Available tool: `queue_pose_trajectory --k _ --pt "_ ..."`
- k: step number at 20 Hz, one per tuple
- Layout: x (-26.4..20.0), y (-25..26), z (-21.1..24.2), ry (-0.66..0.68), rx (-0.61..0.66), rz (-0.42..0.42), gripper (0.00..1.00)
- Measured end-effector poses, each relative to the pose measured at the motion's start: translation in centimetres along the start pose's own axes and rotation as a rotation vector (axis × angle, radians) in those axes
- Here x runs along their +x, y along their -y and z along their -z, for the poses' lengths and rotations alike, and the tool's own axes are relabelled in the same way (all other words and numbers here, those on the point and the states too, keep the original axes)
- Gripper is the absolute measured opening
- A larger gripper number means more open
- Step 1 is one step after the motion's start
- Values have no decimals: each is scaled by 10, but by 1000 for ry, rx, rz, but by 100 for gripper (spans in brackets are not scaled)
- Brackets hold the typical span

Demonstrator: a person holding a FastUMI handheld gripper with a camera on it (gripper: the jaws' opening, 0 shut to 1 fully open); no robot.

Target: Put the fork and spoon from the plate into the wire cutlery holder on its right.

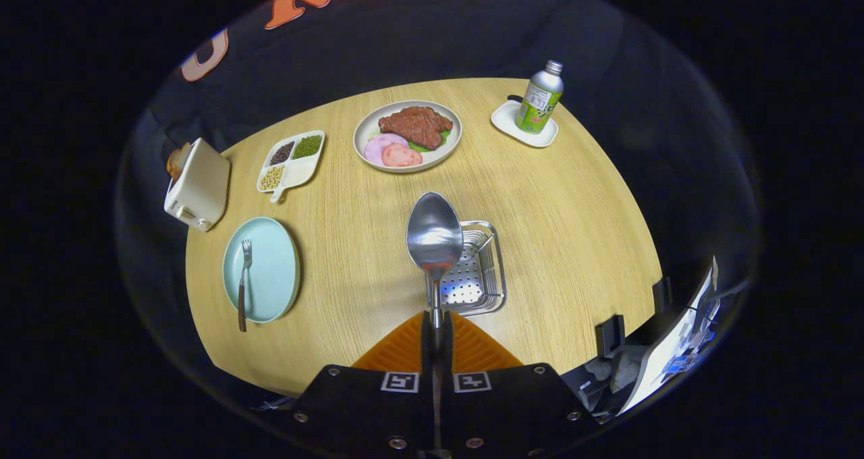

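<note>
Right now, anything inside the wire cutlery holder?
Only its perforated metal floor shows inside the wire cutlery holder. The spoon, clamped in the tongs, covers its left part, so that part is unknown.

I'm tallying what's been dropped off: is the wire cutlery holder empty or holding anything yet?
Empty: the wire cutlery holder shows only its perforated floor. The gripper grips the spoon; the fork lies on the plate.

The place is a staged dining setup inside a recording booth, not a real home. A wooden bench [553, 202] stands before a black cloth wall [418, 40]. Beyond the gripper [437, 324] it carries a plate of model food [408, 136], a toaster [197, 184] and a bottle [539, 97].
</note>
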State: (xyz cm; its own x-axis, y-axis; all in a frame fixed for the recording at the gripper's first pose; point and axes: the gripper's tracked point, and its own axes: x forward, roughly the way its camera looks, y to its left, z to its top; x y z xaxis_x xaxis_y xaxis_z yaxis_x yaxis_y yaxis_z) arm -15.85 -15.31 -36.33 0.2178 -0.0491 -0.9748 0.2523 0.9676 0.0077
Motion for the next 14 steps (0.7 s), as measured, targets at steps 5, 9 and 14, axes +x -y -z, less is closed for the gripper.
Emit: queue_pose_trajectory --k 5,9,14 --pt "20 26 10 -53 -22 49 5" --pt "25 33 -5 -20 24 39 9" --pt "-1 9 -70 225 42 -46 13"
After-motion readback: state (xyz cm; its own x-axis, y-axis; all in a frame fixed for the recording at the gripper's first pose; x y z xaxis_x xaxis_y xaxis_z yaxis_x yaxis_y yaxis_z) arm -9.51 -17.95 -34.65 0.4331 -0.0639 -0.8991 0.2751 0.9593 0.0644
